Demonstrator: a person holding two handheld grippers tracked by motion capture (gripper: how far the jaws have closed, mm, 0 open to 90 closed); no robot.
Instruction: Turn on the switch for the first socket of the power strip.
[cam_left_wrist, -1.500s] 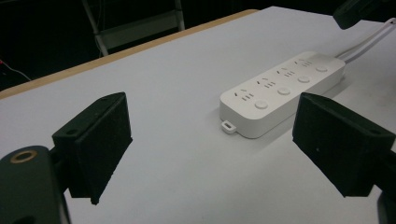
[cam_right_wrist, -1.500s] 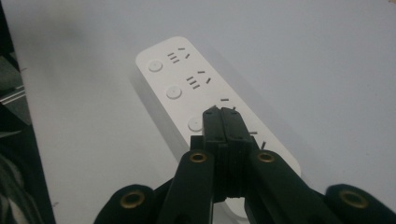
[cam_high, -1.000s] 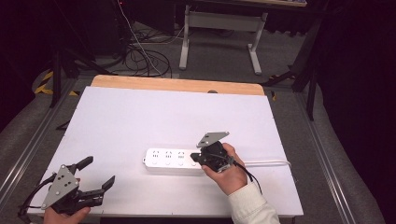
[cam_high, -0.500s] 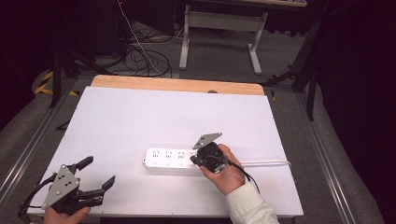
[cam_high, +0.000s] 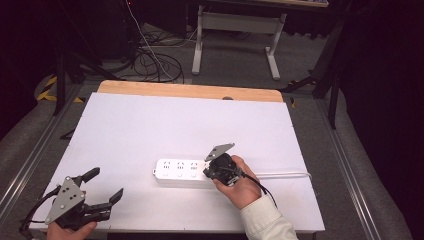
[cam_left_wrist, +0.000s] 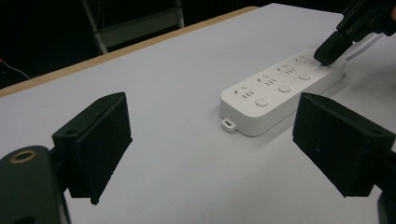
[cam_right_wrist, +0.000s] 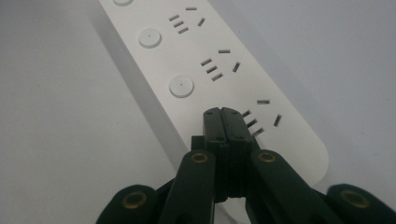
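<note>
White power strip (cam_high: 181, 172), grey slots; white table (cam_high: 150, 125), tan wood edge; black claws.

The desk (cam_high: 150, 125) is a white surface with a strip of bare wood along its far edge. A white power strip (cam_high: 180, 171) lies flat on it, nearer the near edge than the far one (three socket groups, each with a round button), its white cable (cam_high: 285, 175) running toward the right edge.

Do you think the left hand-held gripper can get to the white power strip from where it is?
Probably yes. The left hand-held gripper is open, and bare table lies between it and the power strip. The right hand-held gripper sits shut at the strip's far end, leaving the near end free.
</note>
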